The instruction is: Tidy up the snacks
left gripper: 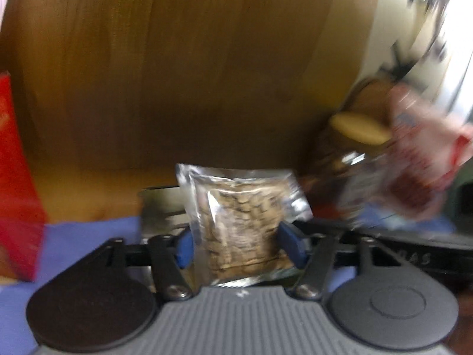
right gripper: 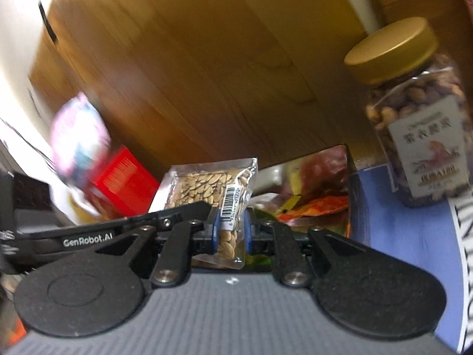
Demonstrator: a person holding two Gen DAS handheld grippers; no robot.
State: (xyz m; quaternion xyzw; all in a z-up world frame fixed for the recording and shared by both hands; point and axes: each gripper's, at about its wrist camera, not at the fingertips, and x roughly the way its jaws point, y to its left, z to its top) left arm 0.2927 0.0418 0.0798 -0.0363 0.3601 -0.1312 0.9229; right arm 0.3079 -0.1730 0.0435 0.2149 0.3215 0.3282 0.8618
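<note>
Claws: your left gripper (left gripper: pixel 236 244) and right gripper (right gripper: pixel 231 230) each clench a seed packet (left gripper: pixel 246 222) between the pads
Done: unclear
Left: nut jar (right gripper: pixel 414 112) ahead-right, red box (right gripper: pixel 124 177) ahead-left, unsorted

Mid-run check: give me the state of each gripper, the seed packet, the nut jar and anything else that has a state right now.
left gripper: shut on seed packet.
right gripper: shut on seed packet.
seed packet: sealed, held off the surface by both grippers.
nut jar: upright, gold lid on, filled with nuts.
red box: upright; open or closed cannot be told.
pink-and-white bag: too blurred to judge.
</note>
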